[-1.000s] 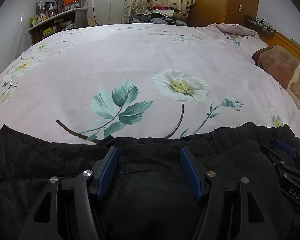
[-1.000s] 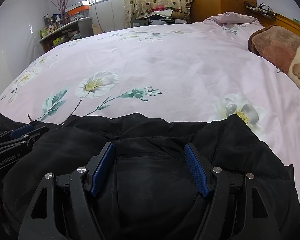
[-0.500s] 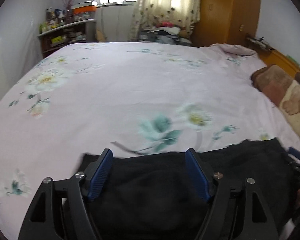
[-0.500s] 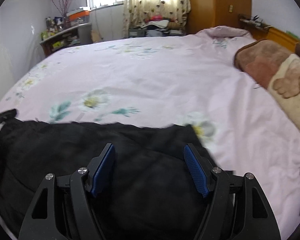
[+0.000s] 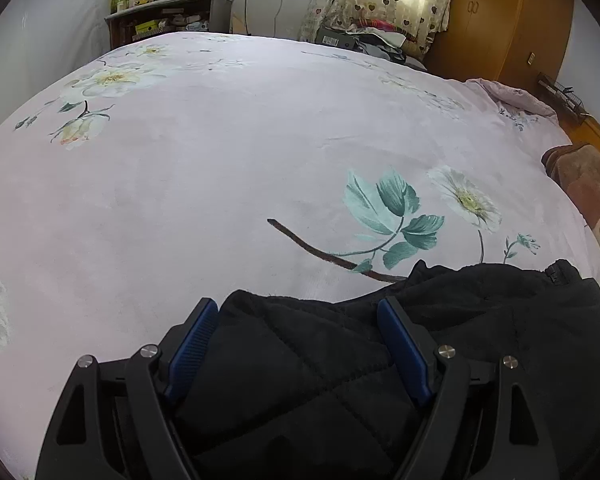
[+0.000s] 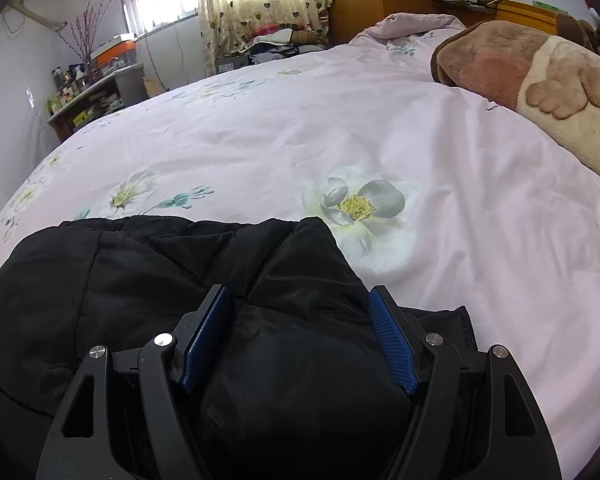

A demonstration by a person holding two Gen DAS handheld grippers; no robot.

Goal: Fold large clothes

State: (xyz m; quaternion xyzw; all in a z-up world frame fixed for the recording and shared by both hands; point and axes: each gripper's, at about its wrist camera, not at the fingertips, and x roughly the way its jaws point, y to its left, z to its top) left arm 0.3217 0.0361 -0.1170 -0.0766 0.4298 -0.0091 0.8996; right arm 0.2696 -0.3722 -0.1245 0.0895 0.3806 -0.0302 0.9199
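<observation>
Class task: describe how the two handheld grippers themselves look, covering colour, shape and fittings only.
Both the left gripper and the right gripper look alike: matte black angular frames with triangular cut-outs, silver round screw heads at the joints, and two fingers faced with textured blue pads. No cables, sleeves or lettering show.

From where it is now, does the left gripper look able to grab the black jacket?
Probably yes: the left gripper is open, its fingers apart with the black jacket bunched directly between them on the bedspread, nothing in between.
</observation>
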